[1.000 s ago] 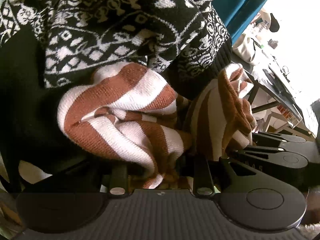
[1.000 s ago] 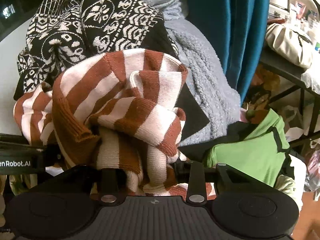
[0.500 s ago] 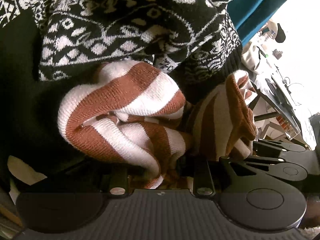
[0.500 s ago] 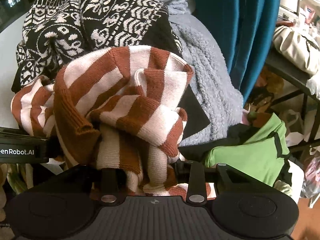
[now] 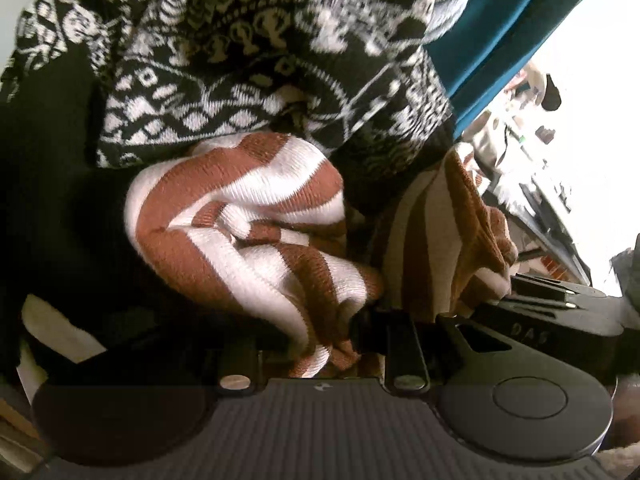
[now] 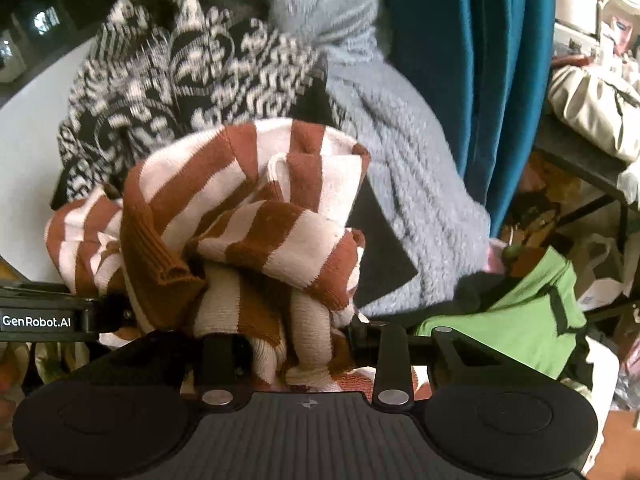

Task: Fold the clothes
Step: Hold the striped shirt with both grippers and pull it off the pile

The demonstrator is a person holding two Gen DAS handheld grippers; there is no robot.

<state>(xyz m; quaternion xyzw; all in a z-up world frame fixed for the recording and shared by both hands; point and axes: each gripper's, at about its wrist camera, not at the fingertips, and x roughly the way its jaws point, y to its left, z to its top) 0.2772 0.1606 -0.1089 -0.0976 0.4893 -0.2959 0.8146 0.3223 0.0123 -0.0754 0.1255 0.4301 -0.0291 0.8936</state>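
The brown and white striped sweater (image 6: 240, 216) is bunched up in a big wad right in front of both cameras, held up between the two grippers over the pile of other clothes. Left gripper (image 5: 320, 332) is clamped on a fold of it, and its jaws have just been closing a touch more on the knit. Right gripper (image 6: 296, 344) is clamped on another bundle of the same sweater. Honestly you can't see the fingertips of either one, the knit swallows them completely, so which part of the sweater each has got is anybody's guess.

Behind it there's a black and white patterned sweater (image 5: 248, 80), motion-blurred in both views, and a fluffy grey garment (image 6: 400, 152) to its right. Something green (image 6: 512, 312) sits lower right, half cut off by the gripper body. A teal curtain (image 6: 472, 60) hangs behind.

The surface is a pale table (image 6: 28, 152), only a sliver showing at the left. Room on the right is cluttered: a beige bag (image 6: 592, 108) on a dark table, mostly blown out by light in the left view.
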